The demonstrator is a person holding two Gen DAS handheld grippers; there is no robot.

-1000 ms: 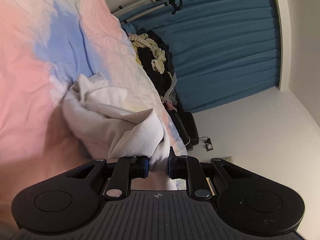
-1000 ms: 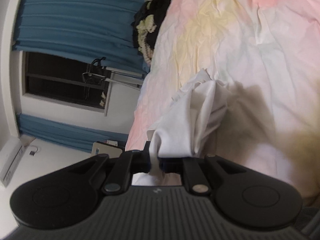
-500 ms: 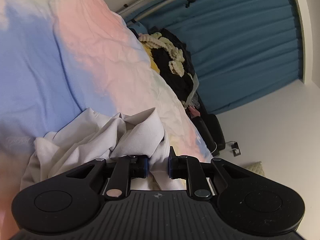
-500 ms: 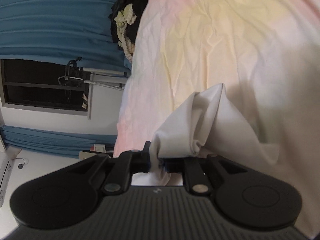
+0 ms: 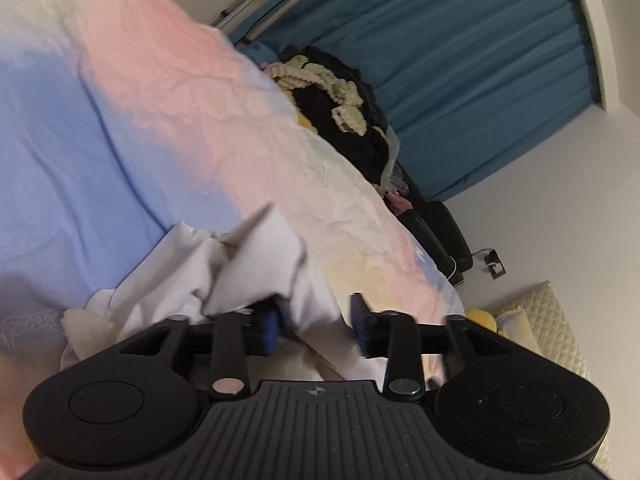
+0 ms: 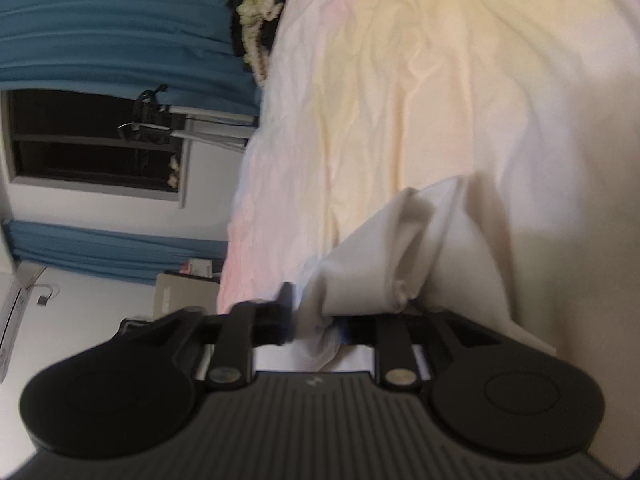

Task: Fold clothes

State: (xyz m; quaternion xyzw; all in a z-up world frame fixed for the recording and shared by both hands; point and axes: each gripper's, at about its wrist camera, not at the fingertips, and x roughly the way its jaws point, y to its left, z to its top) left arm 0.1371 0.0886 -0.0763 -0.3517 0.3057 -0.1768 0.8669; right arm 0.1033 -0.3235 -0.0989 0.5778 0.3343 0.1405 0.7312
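A: Where's the cloth (image 5: 256, 264)?

B: Bunched up on the bed (image 5: 168, 128), a white heap lying on the pastel sheet, where the blue patch meets the pink one. In the left view it sits right in front of the left gripper (image 5: 316, 322).

A: Is that gripper holding it?

B: No. Its fingers (image 5: 269, 326) are spread apart, with a loose fold lying in the gap between them. The fold seems to touch the blue pad on one side; the other pad stands clear of it. The picture is blurred there, so I can't be surer of the contact.

A: And the right gripper (image 6: 314, 320)?

B: Also parted. White cloth (image 6: 384, 264) hangs down through the gap, with a rumpled peak rising just past the fingers (image 6: 285, 314). One finger stands visibly off the fabric; the other is mostly hidden behind the fold. So released, not clenched.

A: What's under it on that side?

B: The same sheet, pale yellow and pink there, creased, with a shadow falling beside the cloth.

A: Anything else around?

B: A pile of black and cream clothes (image 5: 340, 112) at the far end of the bed, against a teal curtain (image 5: 480, 72). The right view also shows a dark window (image 6: 92, 140) and a rack (image 6: 180, 128) beside it.
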